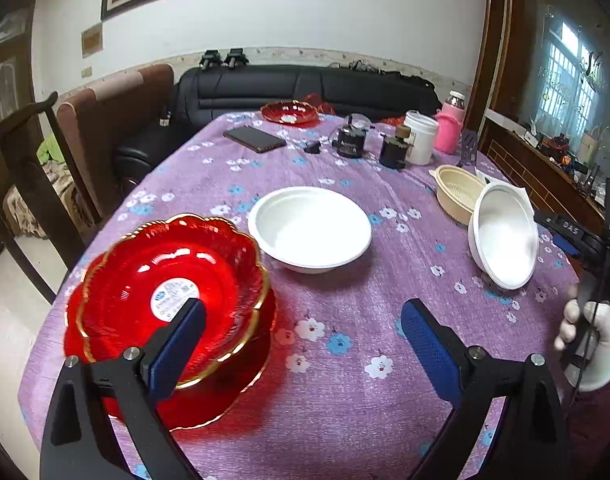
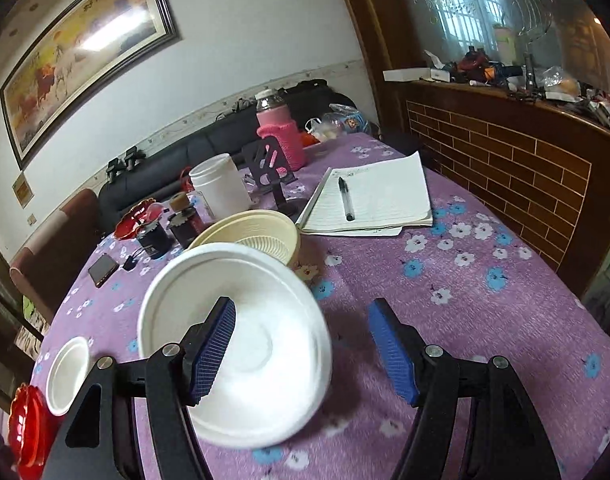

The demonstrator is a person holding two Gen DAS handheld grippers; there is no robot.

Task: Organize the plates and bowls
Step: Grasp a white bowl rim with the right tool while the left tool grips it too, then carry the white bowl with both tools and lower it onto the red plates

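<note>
Plates and bowls on a purple flower cloth, with both grippers spread wide and holding nothing.

The table [image 1: 345,360] is the biggest thing, and all the rest sits on its cloth. At the table's near left edge two red plates [image 1: 173,292] are stacked, the top one tilted a bit; the left gripper [image 1: 301,344] has its fingers far apart, one blue pad over the stack's rim. A white bowl [image 1: 309,229] sits flat in the middle of the table. To the right a second white bowl [image 2: 241,344] is tipped up on its side; the right gripper [image 2: 301,354] has its fingers far apart too, one pad in front of this bowl. I cannot tell if it touches. Just behind it sits a tan bowl [image 2: 251,234]. Behind that lies a notebook [image 2: 377,200] with a pen [image 2: 345,199]. At the table's far edge is one more red plate [image 1: 289,112], with a phone [image 1: 255,139] near it.
</note>
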